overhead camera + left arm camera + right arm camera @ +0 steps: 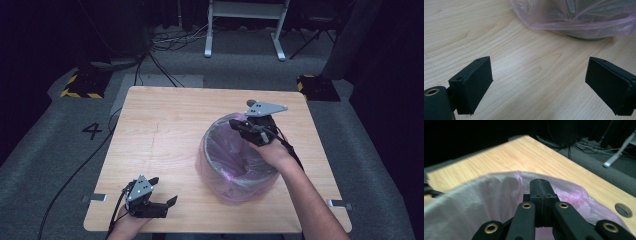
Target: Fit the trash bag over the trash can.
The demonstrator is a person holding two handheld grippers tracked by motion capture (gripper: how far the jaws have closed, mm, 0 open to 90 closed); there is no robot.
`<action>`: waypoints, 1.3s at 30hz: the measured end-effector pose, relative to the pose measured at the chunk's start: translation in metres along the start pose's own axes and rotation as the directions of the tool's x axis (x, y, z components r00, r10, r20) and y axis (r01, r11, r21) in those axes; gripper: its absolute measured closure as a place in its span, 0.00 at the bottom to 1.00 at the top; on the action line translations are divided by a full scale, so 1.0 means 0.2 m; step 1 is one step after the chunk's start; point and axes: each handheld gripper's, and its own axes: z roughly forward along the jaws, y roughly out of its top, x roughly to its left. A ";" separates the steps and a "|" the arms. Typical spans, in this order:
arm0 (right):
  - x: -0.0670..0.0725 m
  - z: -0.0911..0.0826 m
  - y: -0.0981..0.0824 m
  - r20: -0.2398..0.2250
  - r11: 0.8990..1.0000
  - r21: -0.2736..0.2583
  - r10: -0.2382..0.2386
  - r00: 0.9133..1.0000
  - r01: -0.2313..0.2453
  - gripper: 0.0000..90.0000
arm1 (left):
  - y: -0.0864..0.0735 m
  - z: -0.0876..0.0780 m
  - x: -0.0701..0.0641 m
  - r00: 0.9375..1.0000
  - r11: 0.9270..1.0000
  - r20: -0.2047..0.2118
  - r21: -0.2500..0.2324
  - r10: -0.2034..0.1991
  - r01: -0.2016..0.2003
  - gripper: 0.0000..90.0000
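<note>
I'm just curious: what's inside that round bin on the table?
The bin is lined with a pink plastic bag folded over its rim. Only crumpled liner shows inside. The right gripper, shut at the far rim, hides that edge; whether it pinches the bag is unclear.

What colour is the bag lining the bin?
Translucent pink; the bag over the bin shows best in the high view.

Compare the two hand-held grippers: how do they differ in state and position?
The left hand-held gripper has its jaws wide apart with nothing between them; the right hand-held gripper has its jaws shut together at the pink bag. The left sits low over the table near its front edge; the right is at the bin's far rim. Both are black with a grey plate on top.
</note>
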 end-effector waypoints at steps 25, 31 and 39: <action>-0.03 0.40 -0.18 -0.026 0.817 0.576 0.032 0.999 -0.011 0.98 | 0.01 -0.02 0.01 1.000 0.999 0.009 -0.037 -0.019 0.020 0.08; 0.02 0.27 -0.02 -0.064 0.886 0.464 0.025 0.998 0.008 0.93 | 0.01 -0.03 0.02 1.000 0.999 0.004 -0.045 -0.028 0.028 0.08; 0.14 0.14 0.08 -0.137 0.918 0.389 -0.024 0.990 0.076 0.95 | 0.01 -0.02 0.02 1.000 0.998 -0.003 -0.051 -0.025 0.025 0.08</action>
